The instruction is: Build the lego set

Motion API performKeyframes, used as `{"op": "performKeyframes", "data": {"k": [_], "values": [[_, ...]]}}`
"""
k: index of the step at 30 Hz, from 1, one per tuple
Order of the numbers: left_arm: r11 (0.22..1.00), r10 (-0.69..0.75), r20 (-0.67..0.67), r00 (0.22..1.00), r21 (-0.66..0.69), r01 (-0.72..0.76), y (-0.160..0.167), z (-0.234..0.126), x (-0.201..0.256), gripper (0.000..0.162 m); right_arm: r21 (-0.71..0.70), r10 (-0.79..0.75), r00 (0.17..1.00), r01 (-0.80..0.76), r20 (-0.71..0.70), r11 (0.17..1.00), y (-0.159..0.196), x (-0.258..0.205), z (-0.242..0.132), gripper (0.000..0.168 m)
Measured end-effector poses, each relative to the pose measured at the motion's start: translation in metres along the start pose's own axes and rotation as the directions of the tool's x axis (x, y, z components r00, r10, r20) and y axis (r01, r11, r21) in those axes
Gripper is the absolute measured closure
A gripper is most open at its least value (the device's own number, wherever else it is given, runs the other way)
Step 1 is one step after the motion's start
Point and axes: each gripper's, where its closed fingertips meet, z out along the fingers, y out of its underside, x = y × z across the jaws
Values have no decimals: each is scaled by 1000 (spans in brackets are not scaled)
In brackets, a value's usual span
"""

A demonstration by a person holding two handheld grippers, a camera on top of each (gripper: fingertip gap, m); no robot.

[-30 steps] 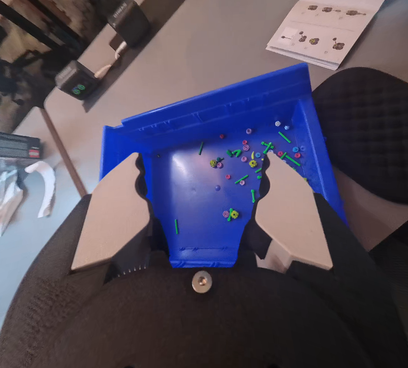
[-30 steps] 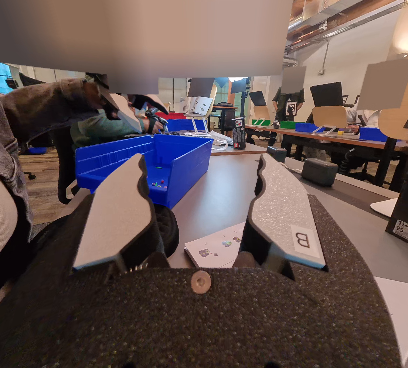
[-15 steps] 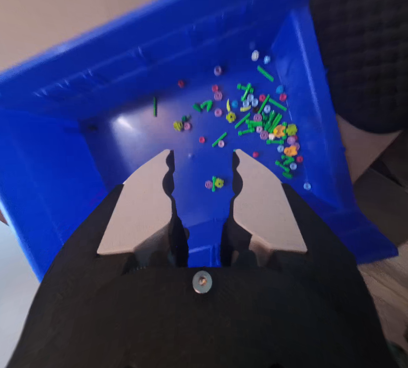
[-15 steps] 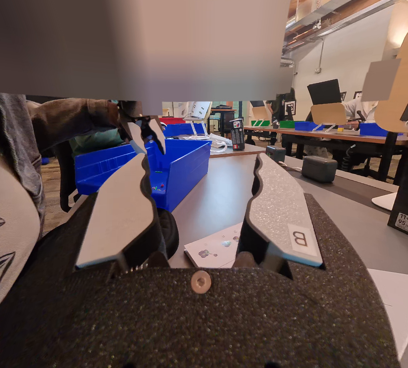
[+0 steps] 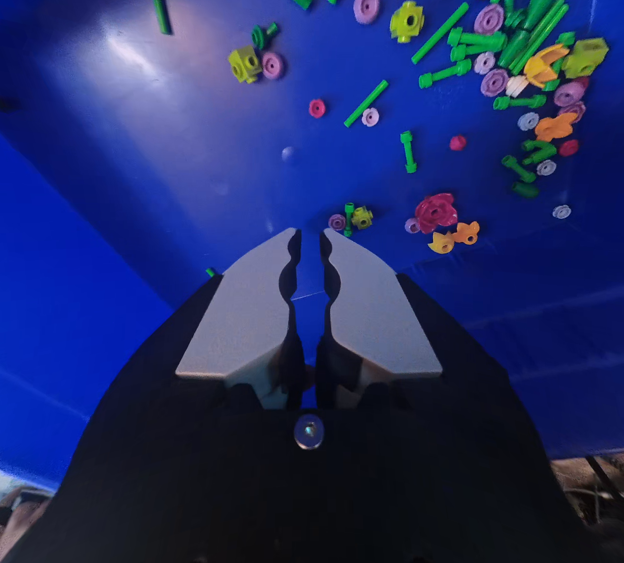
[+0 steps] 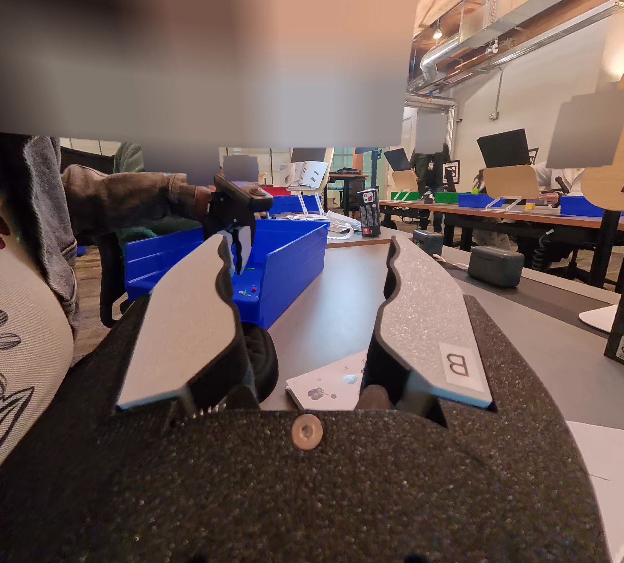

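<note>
My left gripper [image 5: 310, 232] is low inside the blue bin [image 5: 101, 243], its jaws a narrow gap apart with nothing between them. Just past its tips lies a small cluster of a lilac round piece, a green bar and a lime piece [image 5: 351, 219]. A magenta flower [image 5: 434, 212] and orange petals [image 5: 452, 238] lie to the right. A dense pile of green stems and round pieces [image 5: 526, 50] fills the far right corner. My right gripper [image 6: 307, 238] is open and empty above the table, apart from the bin [image 6: 293, 260]. The left gripper [image 6: 241, 253] shows there, reaching into the bin.
An open instruction booklet [image 6: 327, 384] lies on the grey table [image 6: 337, 293] under my right gripper. A black padded armrest [image 6: 263, 354] sits by the bin's near corner. Dark grey boxes [image 6: 494, 265] and a dark set box [image 6: 369, 212] stand farther back. People work at other tables. My right fingertips sit around 35 cm from my left ones. The magenta flower [image 5: 434, 212] lies some 6 cm from my left tips, 30 cm from my right tips.
My left gripper has dropped down into the bin towards the small cluster, and its jaws have narrowed from wide open to a thin gap. My right gripper has stayed nearly still.
</note>
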Motion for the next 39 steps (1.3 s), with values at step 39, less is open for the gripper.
{"op": "performKeyframes", "data": {"k": [39], "values": [[998,38,31,999,-44,-36,1,6,11,144,15,19,1000,-19,11,1000,-2,-2,-1,83]]}}
